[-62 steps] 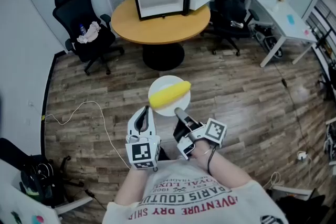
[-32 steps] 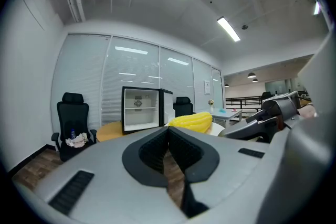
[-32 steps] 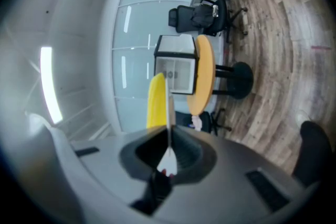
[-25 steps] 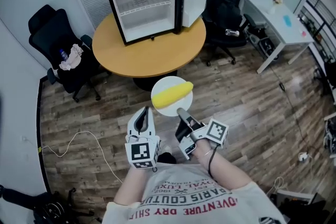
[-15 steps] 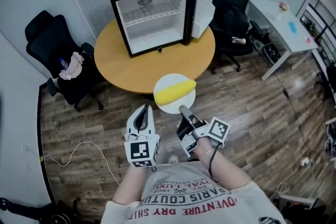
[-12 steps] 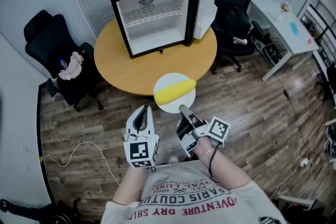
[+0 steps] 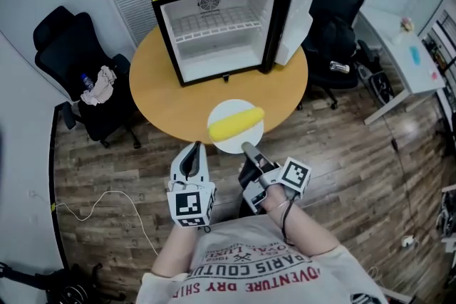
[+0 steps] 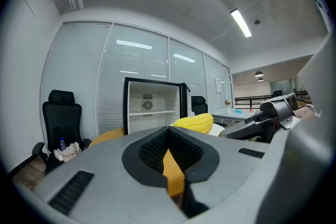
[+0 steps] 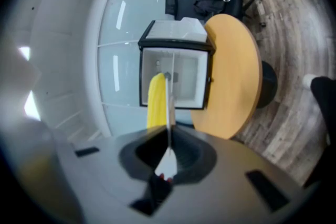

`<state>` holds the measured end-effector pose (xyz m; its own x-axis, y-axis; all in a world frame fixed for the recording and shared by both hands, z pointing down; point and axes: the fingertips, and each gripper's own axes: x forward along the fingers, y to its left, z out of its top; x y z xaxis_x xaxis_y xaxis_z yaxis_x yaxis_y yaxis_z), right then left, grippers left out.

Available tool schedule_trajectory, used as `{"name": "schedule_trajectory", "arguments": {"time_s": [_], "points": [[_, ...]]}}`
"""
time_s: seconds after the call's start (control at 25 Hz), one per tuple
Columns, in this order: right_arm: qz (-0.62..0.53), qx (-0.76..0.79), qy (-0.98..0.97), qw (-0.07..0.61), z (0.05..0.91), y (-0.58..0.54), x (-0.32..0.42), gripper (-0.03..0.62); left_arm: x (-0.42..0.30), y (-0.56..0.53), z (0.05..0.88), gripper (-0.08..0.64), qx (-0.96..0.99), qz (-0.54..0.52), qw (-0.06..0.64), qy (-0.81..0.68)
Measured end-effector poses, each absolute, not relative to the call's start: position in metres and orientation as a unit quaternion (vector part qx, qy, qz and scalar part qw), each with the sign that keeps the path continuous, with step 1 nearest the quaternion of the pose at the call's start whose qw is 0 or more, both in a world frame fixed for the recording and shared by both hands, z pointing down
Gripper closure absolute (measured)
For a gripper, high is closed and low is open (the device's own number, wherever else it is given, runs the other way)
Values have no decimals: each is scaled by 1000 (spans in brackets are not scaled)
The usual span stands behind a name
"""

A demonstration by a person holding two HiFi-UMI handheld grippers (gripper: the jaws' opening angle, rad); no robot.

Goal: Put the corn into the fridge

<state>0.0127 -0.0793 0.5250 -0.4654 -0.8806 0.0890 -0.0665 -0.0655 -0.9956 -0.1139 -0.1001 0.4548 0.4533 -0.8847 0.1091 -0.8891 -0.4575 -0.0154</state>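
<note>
In the head view the yellow corn cob [image 7: 235,122] lies loose on a smooth white plate [image 7: 222,146] above the round wooden table's [image 7: 153,92] near edge. It looks light, stiff and ribbed, so it may roll. In the left gripper view the left gripper [image 8: 169,128] is pressed together and empty. In the right gripper view the right gripper [image 9: 168,149] pinches the thin plate's rim, before the open fridge [image 9: 176,73].

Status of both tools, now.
Left tool: closed, holding nothing.
Right tool: closed on the rim of the white plate carrying the corn.
</note>
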Motion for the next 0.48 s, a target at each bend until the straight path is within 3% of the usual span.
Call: {"name": "schedule_trajectory", "arguments": {"time_s": [0.48], "points": [[-636,-335,637,279,516,-218,62,552,-57,-217,447,526,806,46,21,-590]]}}
